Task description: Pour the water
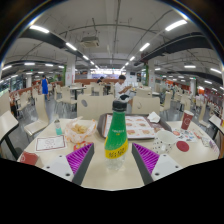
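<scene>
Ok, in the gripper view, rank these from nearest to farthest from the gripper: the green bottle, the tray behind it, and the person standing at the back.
1. Green bottle: between the fingers of the gripper.
2. Tray: on the table, just beyond the bottle, slightly right.
3. Person: standing well behind the table, across the hall.

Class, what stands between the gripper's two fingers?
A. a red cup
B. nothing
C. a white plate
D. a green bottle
D: the green bottle stands upright on the table between the fingers of the gripper, with gaps at either side.
</scene>
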The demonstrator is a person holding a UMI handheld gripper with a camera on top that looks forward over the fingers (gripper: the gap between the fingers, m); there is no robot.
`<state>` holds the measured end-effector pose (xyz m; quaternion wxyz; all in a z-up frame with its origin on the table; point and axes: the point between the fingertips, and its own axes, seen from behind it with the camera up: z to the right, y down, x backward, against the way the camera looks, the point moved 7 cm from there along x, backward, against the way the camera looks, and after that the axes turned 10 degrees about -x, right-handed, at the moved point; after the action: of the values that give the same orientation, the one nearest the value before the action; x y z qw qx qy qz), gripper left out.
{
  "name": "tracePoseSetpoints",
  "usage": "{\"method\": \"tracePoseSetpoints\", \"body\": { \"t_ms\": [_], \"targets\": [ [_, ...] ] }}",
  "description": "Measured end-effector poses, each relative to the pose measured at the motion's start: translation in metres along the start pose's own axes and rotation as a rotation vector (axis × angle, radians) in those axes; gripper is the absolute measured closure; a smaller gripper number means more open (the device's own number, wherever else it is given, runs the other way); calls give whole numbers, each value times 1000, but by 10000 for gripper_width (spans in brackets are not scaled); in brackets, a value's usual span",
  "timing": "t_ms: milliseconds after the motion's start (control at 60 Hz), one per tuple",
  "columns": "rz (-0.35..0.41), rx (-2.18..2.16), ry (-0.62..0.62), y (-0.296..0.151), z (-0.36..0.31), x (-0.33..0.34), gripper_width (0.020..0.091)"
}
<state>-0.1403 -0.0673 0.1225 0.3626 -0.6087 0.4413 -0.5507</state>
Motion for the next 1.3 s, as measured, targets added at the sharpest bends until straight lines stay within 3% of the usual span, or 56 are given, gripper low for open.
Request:
{"method": "tracePoseSetpoints", "body": {
  "t_ms": [183, 217, 250, 267, 417, 517, 633, 733, 950, 1300],
  "targets": [
    [80, 26, -9, -2, 6, -60, 289],
    [83, 36, -8, -1, 7, -69, 323],
    [72, 48, 5, 3, 10, -79, 528],
    [92, 61, 12, -2, 11, -80, 550],
    [124, 92, 8, -5, 13, -87, 625],
    [72, 84, -14, -5, 12, -89, 715],
    [-24, -25, -85, -12, 9, -97, 716],
    [-54, -263, -164, -41, 12, -95, 718],
    [-170, -1096, -301, -74, 38, -95, 717],
    [-230, -2066, -406, -85, 82, -109, 718]
  ]
}}
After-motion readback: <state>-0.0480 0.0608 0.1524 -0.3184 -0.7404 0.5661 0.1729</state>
